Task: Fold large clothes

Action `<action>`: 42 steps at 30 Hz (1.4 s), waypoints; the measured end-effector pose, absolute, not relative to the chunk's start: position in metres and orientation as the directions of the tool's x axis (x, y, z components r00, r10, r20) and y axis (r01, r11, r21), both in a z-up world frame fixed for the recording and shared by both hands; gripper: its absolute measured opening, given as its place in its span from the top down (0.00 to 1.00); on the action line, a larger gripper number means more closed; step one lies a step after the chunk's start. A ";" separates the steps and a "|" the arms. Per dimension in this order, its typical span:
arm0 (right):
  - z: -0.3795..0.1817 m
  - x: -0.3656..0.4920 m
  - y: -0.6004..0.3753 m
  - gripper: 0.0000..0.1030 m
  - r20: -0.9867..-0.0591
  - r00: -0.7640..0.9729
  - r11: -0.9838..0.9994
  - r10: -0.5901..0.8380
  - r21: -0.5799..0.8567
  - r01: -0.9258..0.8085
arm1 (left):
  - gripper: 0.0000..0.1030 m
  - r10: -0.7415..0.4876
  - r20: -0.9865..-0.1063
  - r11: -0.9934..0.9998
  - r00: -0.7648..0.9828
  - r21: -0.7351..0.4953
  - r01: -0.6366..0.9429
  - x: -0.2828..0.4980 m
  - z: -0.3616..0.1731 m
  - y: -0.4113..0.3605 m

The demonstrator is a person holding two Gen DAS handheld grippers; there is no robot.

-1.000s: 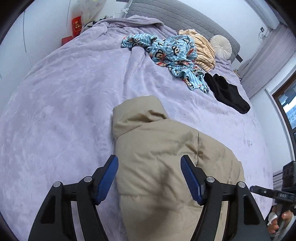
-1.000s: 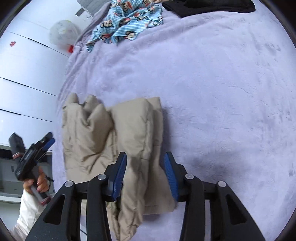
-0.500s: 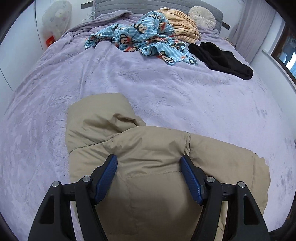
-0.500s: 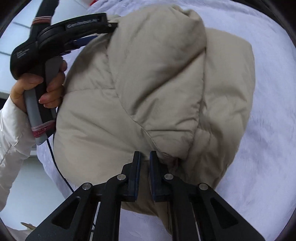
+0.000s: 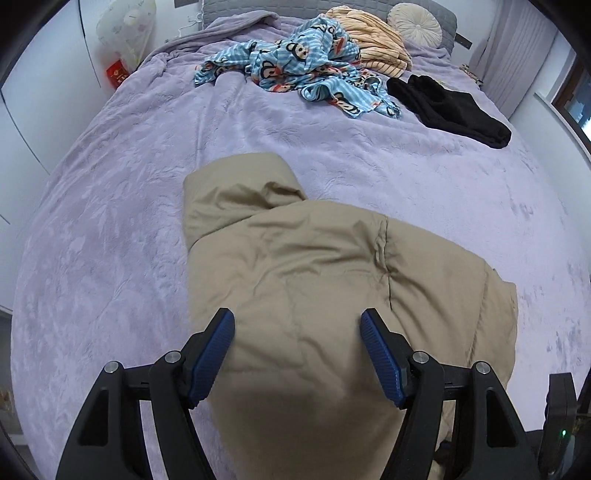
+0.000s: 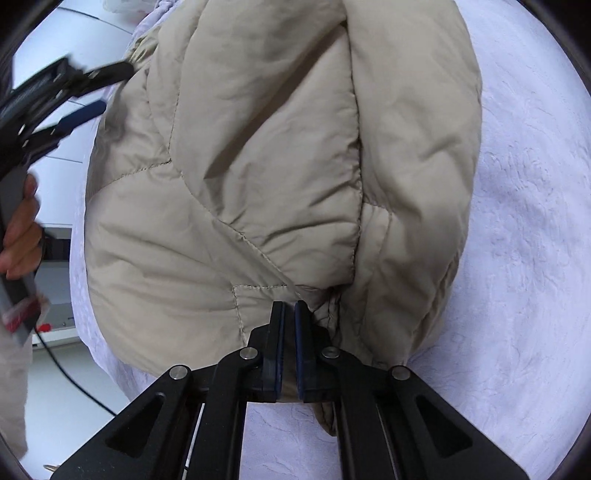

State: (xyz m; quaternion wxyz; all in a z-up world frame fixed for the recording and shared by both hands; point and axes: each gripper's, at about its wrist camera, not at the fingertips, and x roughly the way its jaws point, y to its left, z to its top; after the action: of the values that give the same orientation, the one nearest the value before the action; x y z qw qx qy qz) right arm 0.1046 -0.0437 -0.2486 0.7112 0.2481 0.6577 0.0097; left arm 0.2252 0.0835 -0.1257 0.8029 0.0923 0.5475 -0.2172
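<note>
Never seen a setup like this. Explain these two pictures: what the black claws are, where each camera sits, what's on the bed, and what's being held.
No robot here: a person holds a hand-held claw in each hand, each carrying a fisheye camera looking along its fingers. One picture comes from the left claw, open above a beige jacket lying on a purple blanket. Further back lie blue pajamas, an orange striped cloth, a black garment and a round pillow. The other picture comes from the right claw, shut on the jacket's edge.
</note>
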 end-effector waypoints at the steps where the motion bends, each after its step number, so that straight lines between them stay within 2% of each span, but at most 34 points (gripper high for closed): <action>1: -0.247 0.104 -0.043 0.97 -0.931 0.133 0.876 0.339 0.364 0.318 | 0.30 -0.240 -0.922 0.891 0.305 -0.085 0.446 0.221 -0.124 0.087; 11: -0.233 0.096 -0.032 0.92 -0.943 0.127 0.882 0.309 0.334 0.333 | 0.27 -0.185 -0.945 0.914 0.271 -0.064 0.401 0.167 -0.114 0.127; 16: -0.225 0.088 -0.032 0.92 -0.944 0.126 0.873 0.305 0.330 0.358 | 0.27 -0.203 -0.952 0.922 0.230 -0.106 0.373 0.141 -0.117 0.142; 17: -0.220 0.085 -0.034 0.92 -0.944 0.129 0.872 0.305 0.331 0.361 | 0.18 -0.206 -0.952 0.922 0.226 -0.112 0.370 0.135 -0.117 0.144; 18: -0.216 0.081 -0.037 0.92 -0.943 0.132 0.870 0.305 0.332 0.364 | 0.00 -0.203 -0.953 0.924 0.225 -0.111 0.366 0.130 -0.116 0.146; 25: -0.201 0.064 -0.037 0.92 -0.947 0.124 0.871 0.296 0.321 0.373 | 0.00 -0.154 -0.963 0.933 0.222 -0.068 0.352 0.098 -0.110 0.150; 30: -0.189 0.057 -0.036 0.91 -0.949 0.137 0.878 0.285 0.315 0.359 | 0.00 -0.082 -0.954 0.944 0.288 0.018 0.329 0.084 -0.096 0.153; 35: -0.179 0.048 -0.038 0.91 -0.946 0.164 0.880 0.281 0.322 0.349 | 0.00 -0.092 -0.947 0.955 0.309 0.004 0.296 0.068 -0.082 0.159; 42: -0.160 0.025 -0.035 0.91 -0.944 0.193 0.895 0.266 0.317 0.315 | 0.00 -0.046 -0.940 0.968 0.338 0.041 0.246 0.042 -0.072 0.160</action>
State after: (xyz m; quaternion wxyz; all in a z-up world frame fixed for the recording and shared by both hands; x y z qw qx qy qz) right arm 0.0254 -0.0350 -0.1600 0.7377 0.2289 0.6349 -0.0167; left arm 0.0424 0.1599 -0.0720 0.8131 0.0880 0.5685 -0.0895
